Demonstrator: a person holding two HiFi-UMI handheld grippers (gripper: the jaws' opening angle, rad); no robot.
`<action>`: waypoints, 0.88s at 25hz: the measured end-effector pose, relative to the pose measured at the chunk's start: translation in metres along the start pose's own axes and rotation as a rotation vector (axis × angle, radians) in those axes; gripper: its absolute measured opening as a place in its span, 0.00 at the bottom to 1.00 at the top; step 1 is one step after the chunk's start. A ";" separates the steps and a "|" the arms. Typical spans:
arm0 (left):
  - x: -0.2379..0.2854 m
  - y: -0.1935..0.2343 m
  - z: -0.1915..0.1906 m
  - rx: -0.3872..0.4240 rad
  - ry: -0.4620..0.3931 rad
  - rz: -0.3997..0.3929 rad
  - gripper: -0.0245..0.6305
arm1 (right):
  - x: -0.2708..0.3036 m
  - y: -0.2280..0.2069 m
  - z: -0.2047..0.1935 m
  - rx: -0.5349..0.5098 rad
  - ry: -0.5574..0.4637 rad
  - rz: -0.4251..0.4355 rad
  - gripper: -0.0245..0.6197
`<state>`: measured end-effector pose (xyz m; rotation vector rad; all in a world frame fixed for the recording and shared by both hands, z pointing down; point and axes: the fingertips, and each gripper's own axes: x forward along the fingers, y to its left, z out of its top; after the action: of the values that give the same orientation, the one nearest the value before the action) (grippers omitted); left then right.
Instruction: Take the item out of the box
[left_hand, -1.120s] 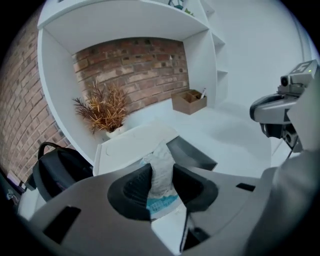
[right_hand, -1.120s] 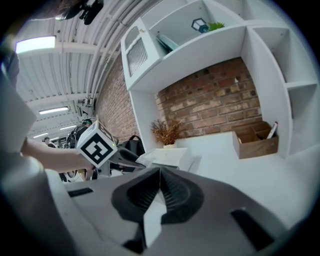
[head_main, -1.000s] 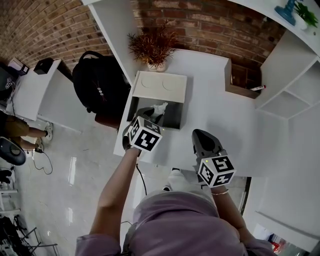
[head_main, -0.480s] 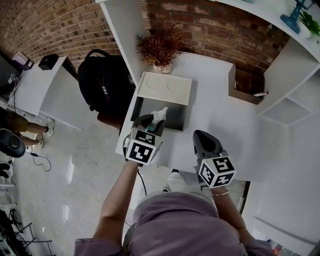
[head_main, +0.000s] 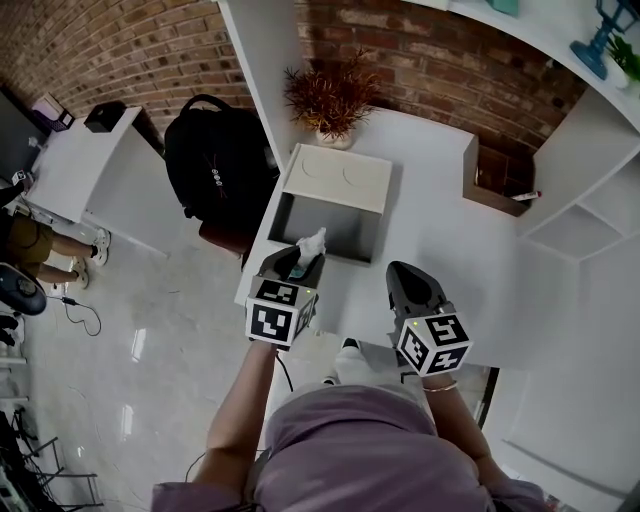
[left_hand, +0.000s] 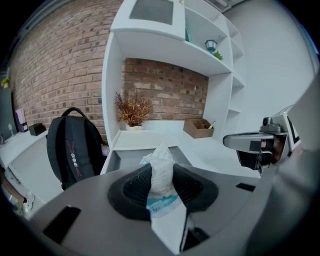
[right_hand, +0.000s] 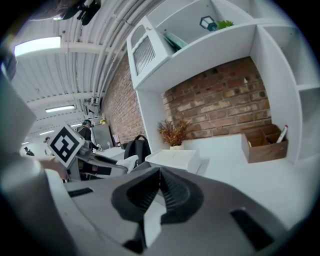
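Lengthwise, packet (left_hand: 161, 167) along left tongs (head_main: 302, 264).

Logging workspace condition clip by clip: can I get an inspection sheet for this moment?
Surface: white desk, mostly bare.
Job's things: grey box open, white lid lying behind it; white packet held up at the box's front edge.
Clutter: potted plant, wooden organiser at the back.
Tongs: left tongs clamped on the packet; right tongs shut, empty, above the desk's near edge.
Cables: thin cable on the floor, left.
Surroundings: brick wall, white shelves, black backpack beside the desk.
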<state>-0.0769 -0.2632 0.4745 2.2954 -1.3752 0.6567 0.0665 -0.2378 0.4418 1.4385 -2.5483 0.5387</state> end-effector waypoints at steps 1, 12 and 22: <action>-0.002 0.002 -0.002 -0.010 -0.004 0.006 0.24 | 0.000 0.001 0.000 -0.001 0.001 0.002 0.04; -0.020 0.014 -0.021 -0.122 -0.030 0.042 0.24 | 0.003 0.009 -0.003 -0.012 0.009 0.014 0.04; -0.035 0.020 -0.030 -0.171 -0.080 0.067 0.24 | 0.002 0.017 -0.004 -0.021 0.016 0.025 0.04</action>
<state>-0.1148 -0.2305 0.4804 2.1694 -1.4900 0.4524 0.0504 -0.2300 0.4422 1.3919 -2.5550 0.5226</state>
